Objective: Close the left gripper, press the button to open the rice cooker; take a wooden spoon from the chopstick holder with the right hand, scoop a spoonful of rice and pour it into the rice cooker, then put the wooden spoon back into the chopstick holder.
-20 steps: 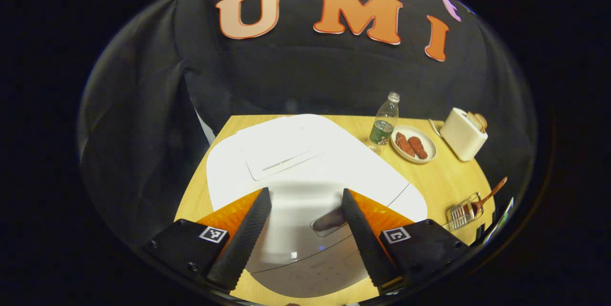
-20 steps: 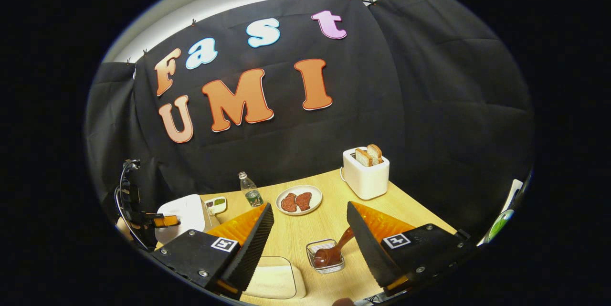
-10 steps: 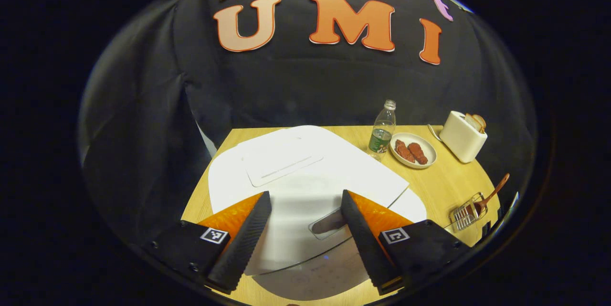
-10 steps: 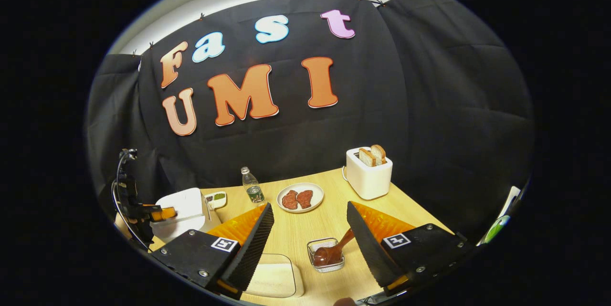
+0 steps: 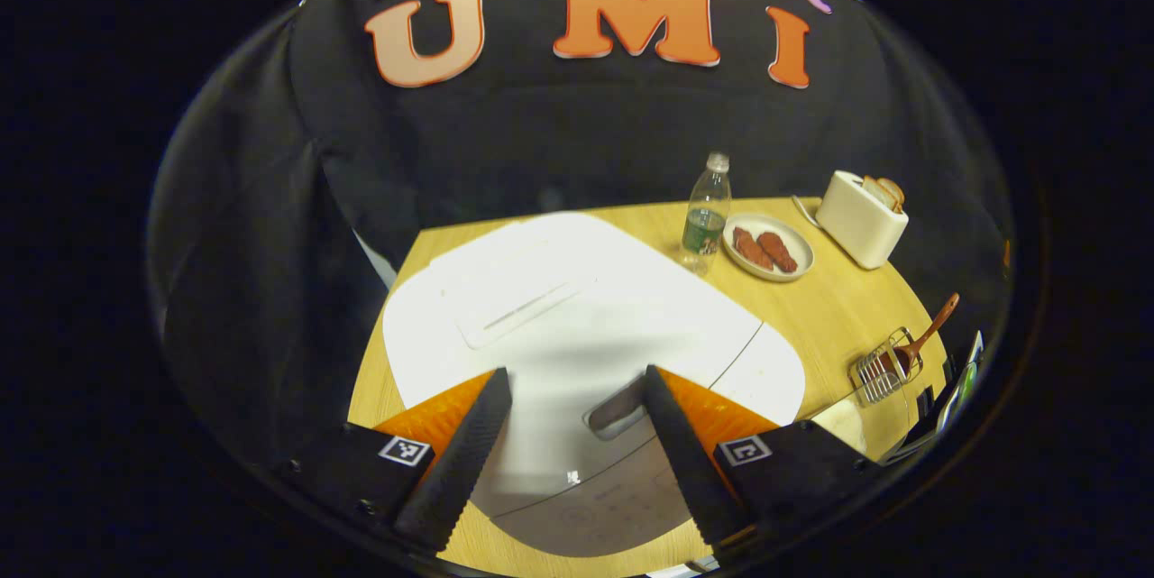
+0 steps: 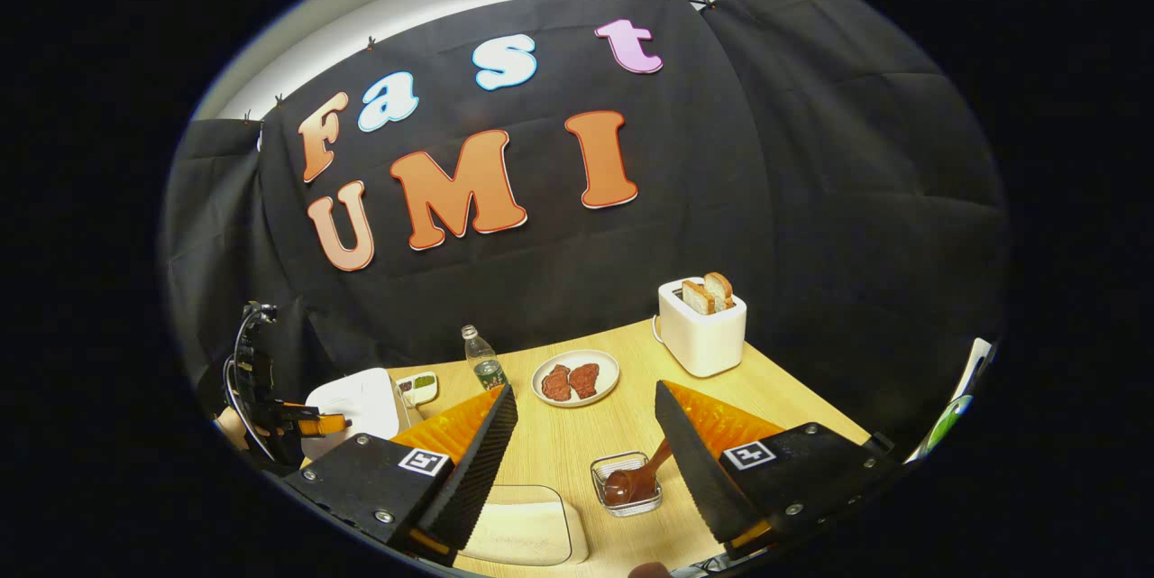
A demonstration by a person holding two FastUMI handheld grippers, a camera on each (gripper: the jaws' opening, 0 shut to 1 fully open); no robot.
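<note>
1. Left gripper view, lower centre: left gripper (image 5: 572, 384) with black ribbed fingers (image 5: 462, 447) backed in orange, jaws spread wide apart, gripping nothing, poised above the front edge of the white, rounded rice cooker (image 5: 577, 307).
2. Between the fingertips, touching neither: the grey oblong release button (image 5: 616, 408) at the front of the lid. Lid lying flat, closed.
3. Right of the cooker, upper right of the frame, on the light wooden table (image 5: 847, 316): clear plastic bottle with a green label (image 5: 706, 215), upright; just beside it a white round plate with two brown meat pieces (image 5: 767, 246); further right a white toaster with bread slices in its slots (image 5: 862, 217).
4. Right edge, mid-height: wire chopstick holder (image 5: 882, 365) with the brown wooden spoon (image 5: 921, 339) leaning out up and to the right.
5. Right gripper view, far left, lower part: left gripper seen again, small, beside the white cooker (image 6: 353, 399).
6. Lower centre: right gripper (image 6: 584, 398), jaws wide apart and empty, above the table.
7. Between its fingers, lower down: the holder (image 6: 627, 484) with the spoon (image 6: 631, 479) resting bowl-down, handle slanting toward the right finger; contact cannot be told.
8. Bottom, left of the holder: pale rectangular container, partly hidden by the left finger (image 6: 532, 531).
</note>
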